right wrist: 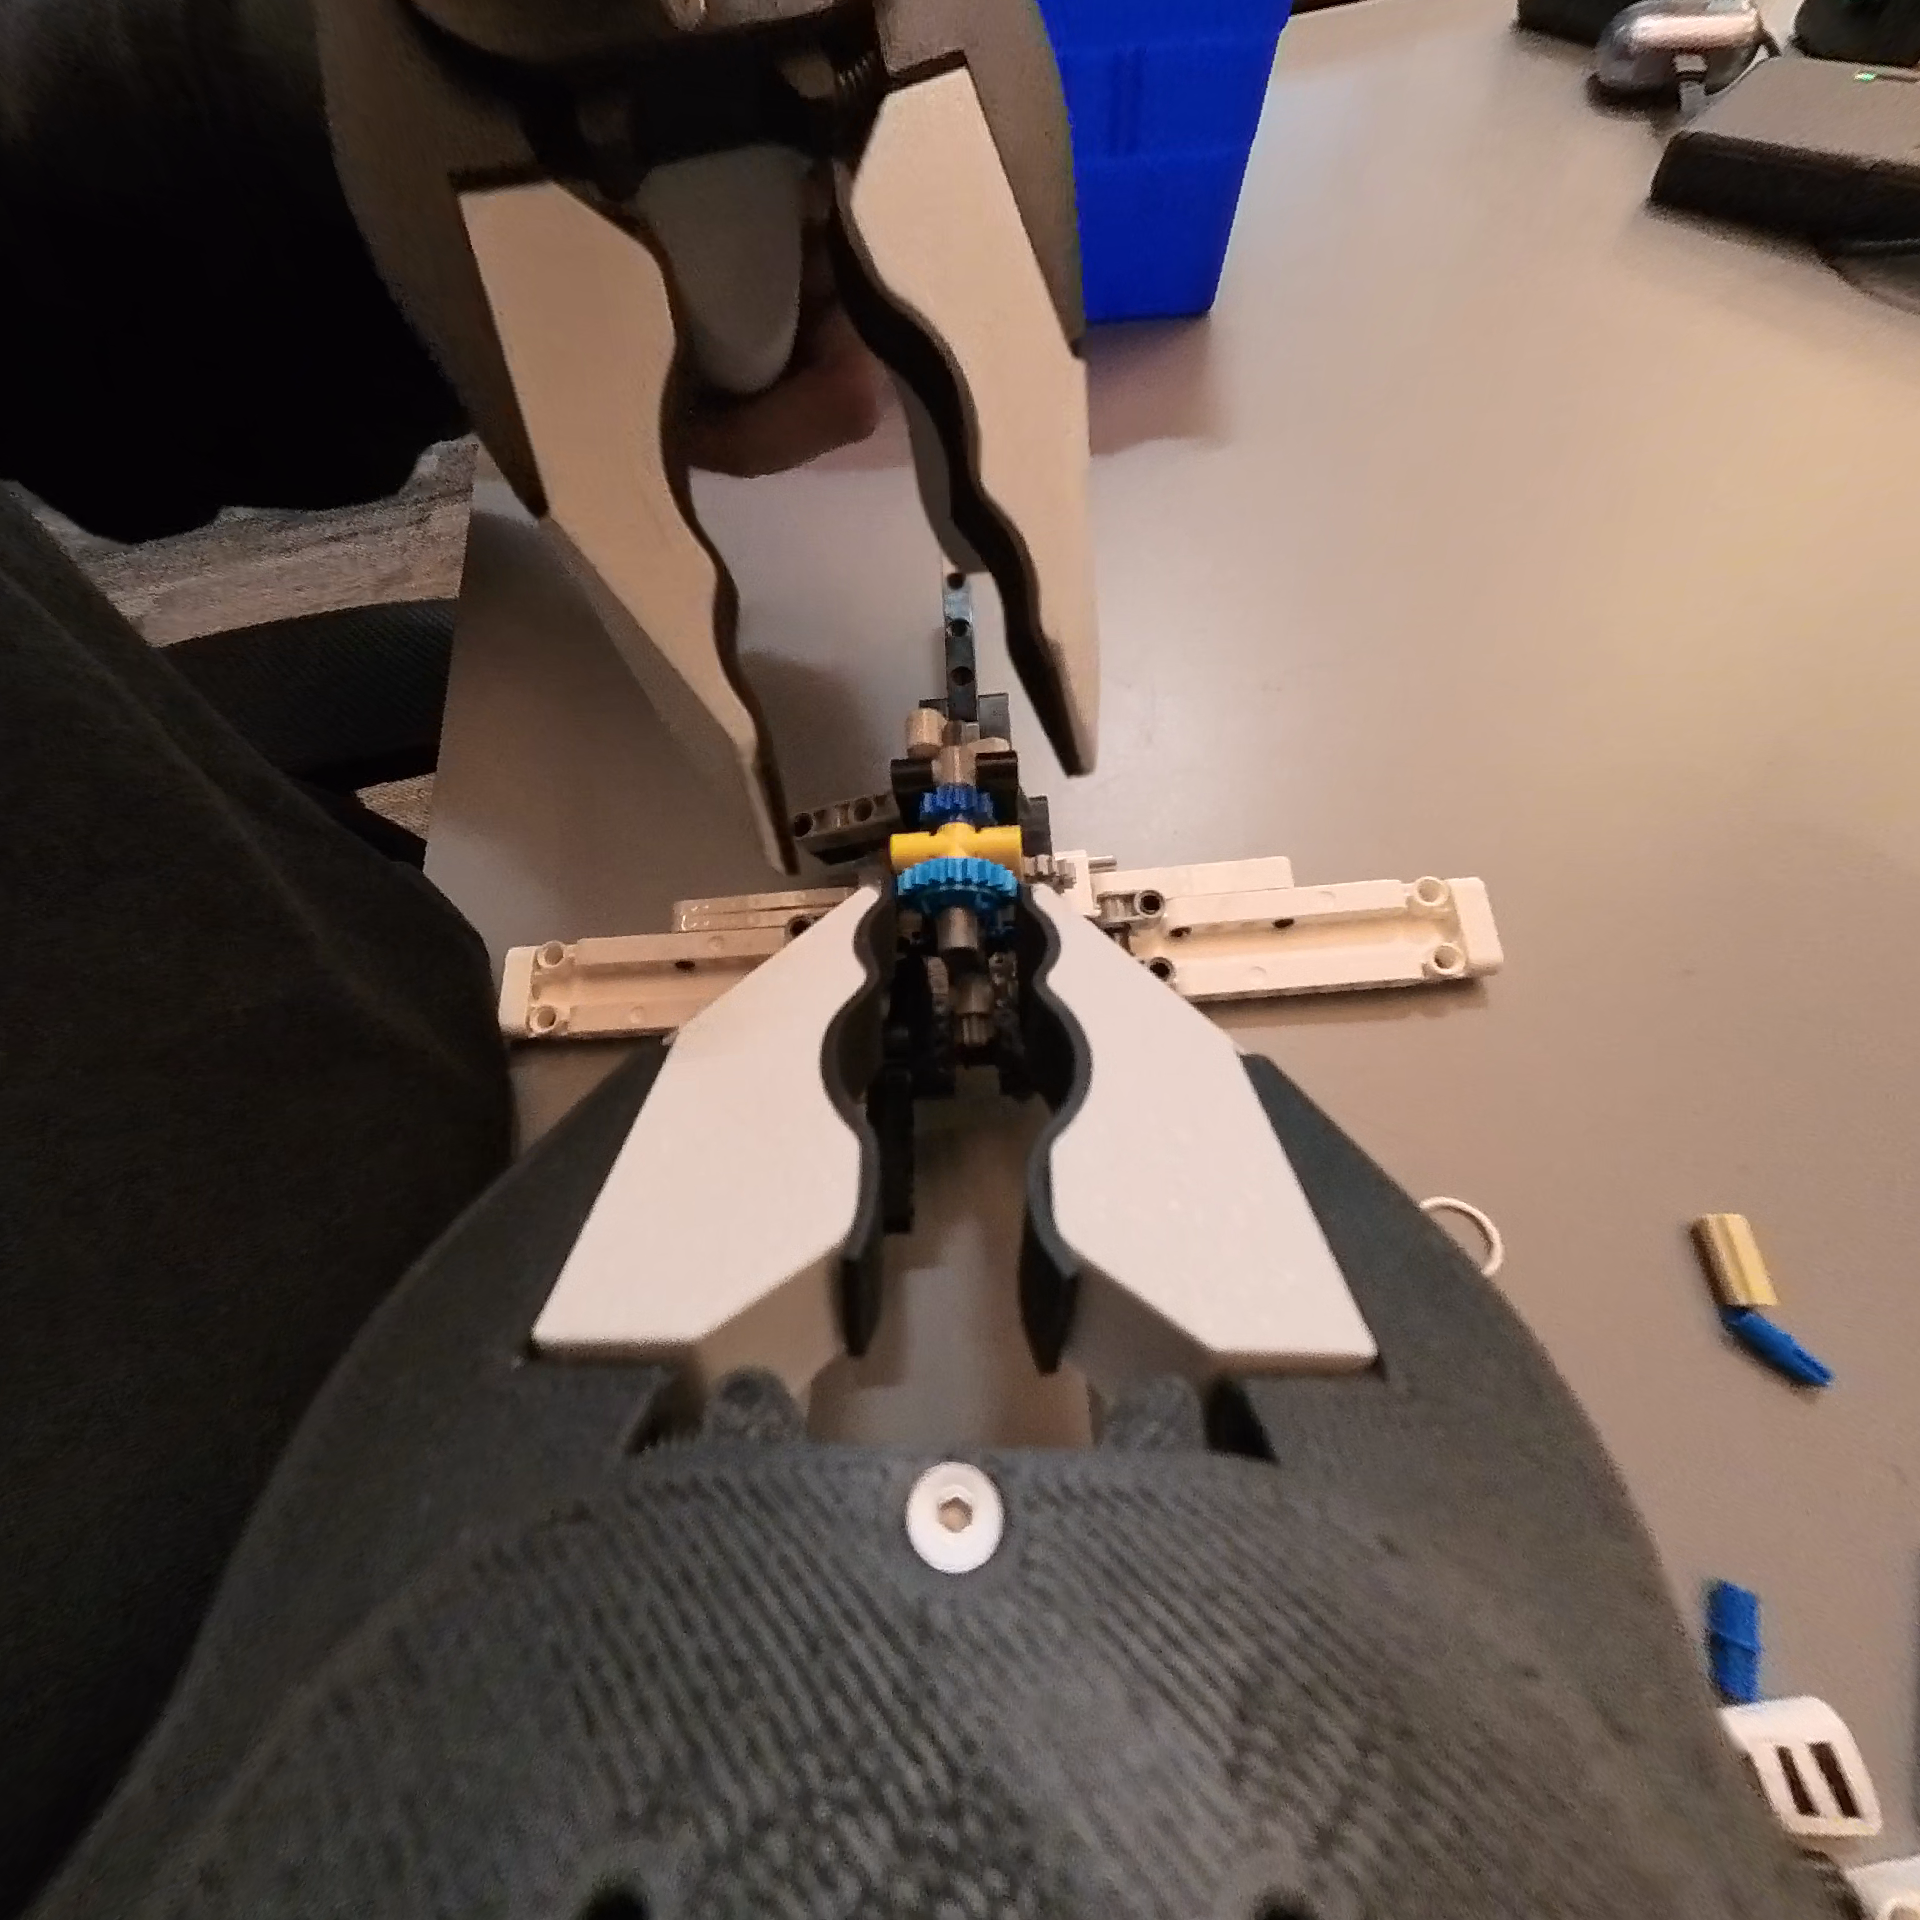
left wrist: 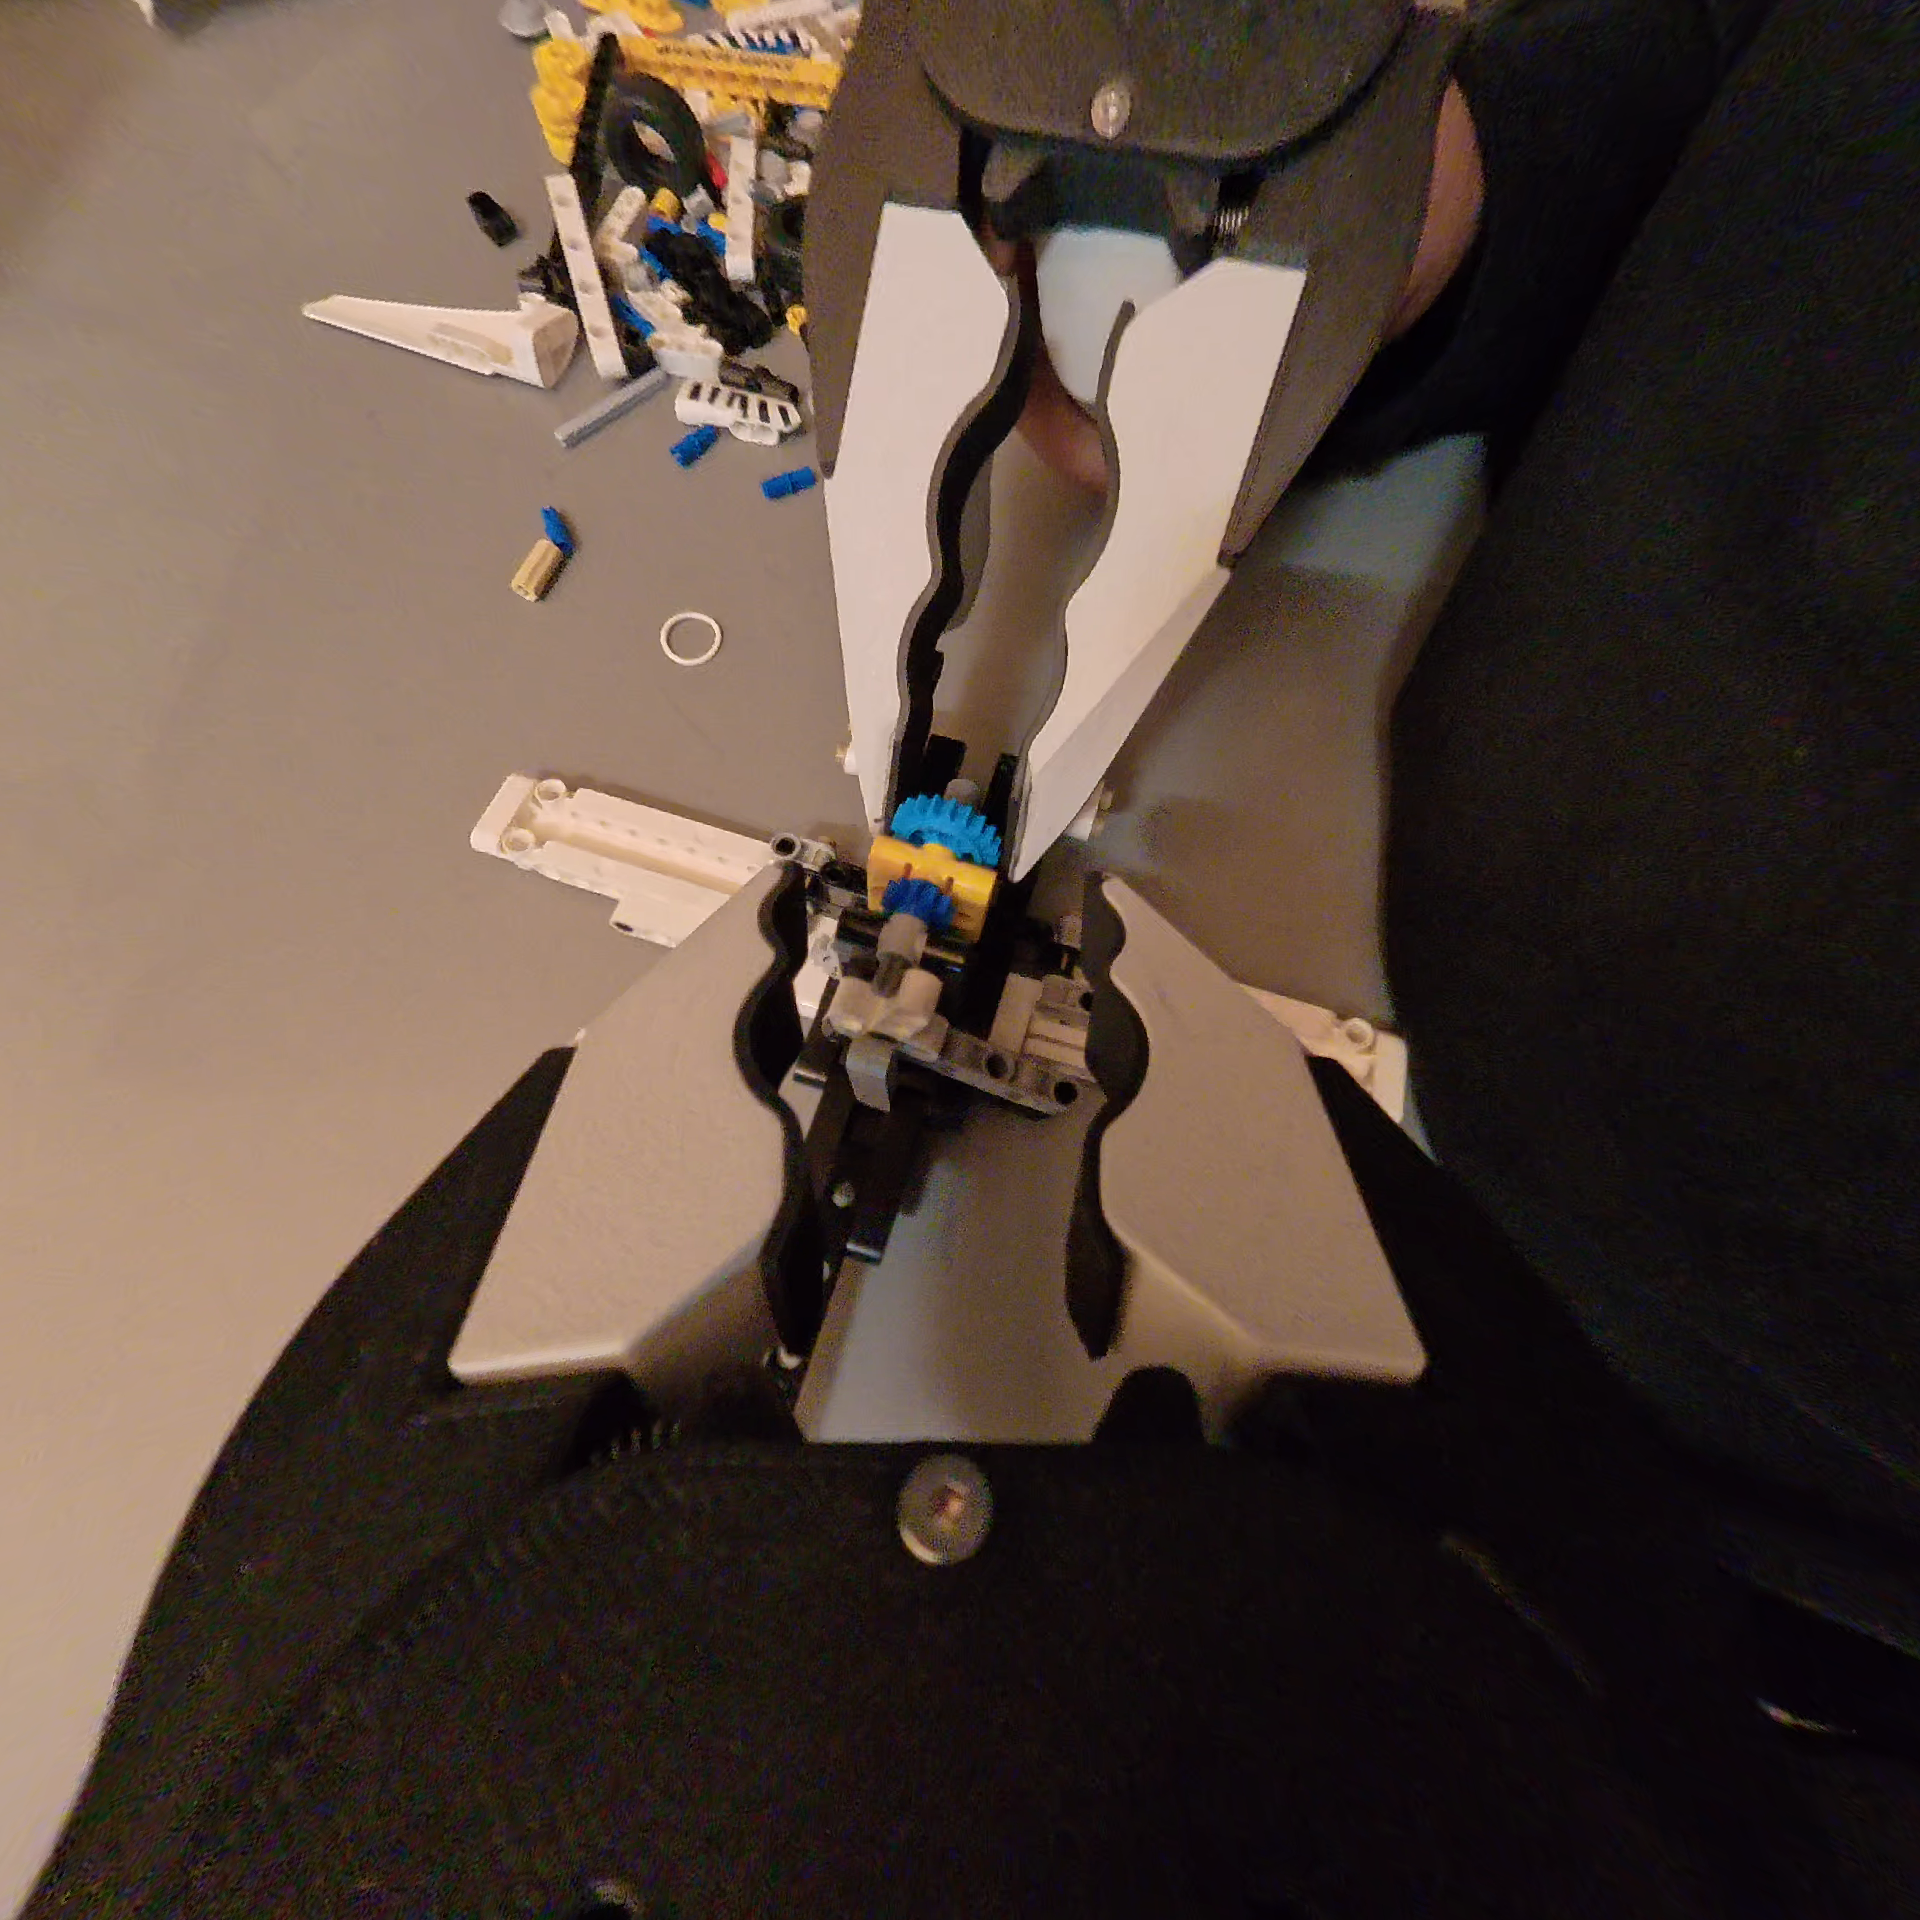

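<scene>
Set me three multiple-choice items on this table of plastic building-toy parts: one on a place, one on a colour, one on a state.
1. Where does the thin white ring lie?
A) flat on the grey table, apart from other parts
B) round a gear
C) in a bin

2. What colour is the small block between the two blue gears of the white-winged toy model?
A) red
B) yellow
C) green

3. How do the left tongs stand?
A) fingertips shut together
B) open, one finger either side of the model
C) lying flat on the table

Answers: A, the ring sits alone on bare table; B, the block shows yellow in both views; B, the right wrist view shows a wide gap between the fingers.
</scene>
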### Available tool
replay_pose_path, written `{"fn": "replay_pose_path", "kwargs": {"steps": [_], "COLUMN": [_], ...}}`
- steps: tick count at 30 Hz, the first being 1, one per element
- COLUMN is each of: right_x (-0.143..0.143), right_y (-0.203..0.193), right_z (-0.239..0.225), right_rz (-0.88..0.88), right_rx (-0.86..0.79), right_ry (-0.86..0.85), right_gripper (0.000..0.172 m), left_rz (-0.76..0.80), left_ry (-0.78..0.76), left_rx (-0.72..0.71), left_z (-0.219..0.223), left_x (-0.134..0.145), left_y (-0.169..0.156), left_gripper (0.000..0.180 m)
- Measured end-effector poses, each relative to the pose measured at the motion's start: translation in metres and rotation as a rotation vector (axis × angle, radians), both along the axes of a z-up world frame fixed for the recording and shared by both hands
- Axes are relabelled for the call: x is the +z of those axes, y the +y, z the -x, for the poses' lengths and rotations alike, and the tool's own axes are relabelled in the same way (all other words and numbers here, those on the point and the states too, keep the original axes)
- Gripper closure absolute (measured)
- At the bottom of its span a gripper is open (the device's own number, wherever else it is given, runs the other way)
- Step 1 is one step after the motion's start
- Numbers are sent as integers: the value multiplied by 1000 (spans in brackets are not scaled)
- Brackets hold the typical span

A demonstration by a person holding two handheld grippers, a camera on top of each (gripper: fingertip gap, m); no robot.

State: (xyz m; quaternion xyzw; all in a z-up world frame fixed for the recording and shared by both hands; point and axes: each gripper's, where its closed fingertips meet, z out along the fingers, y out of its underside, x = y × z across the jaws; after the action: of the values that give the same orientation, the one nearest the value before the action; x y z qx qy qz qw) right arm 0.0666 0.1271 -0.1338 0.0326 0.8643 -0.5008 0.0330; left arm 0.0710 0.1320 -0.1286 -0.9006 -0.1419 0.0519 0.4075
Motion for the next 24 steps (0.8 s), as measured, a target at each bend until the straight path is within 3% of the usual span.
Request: {"fn": "replay_pose_path", "kwargs": {"steps": [5,11,24], "right_x": [2,4,4], "right_y": [6,8,6], "right_z": [0,0,1], "right_rz": [12,51,50], "right_rx": [3,2,16], "right_ry": [-1,-17,-29], "right_gripper": [154,165,166], "left_rz": [66,119,78], "left_ry": [8,-26,-3], "left_rx": [-77,-128,-110], "left_z": [4,4,5], "left_x": [-6,-15,-15], "left_y": [9,10,2], "left_gripper": [132,155,152]}}
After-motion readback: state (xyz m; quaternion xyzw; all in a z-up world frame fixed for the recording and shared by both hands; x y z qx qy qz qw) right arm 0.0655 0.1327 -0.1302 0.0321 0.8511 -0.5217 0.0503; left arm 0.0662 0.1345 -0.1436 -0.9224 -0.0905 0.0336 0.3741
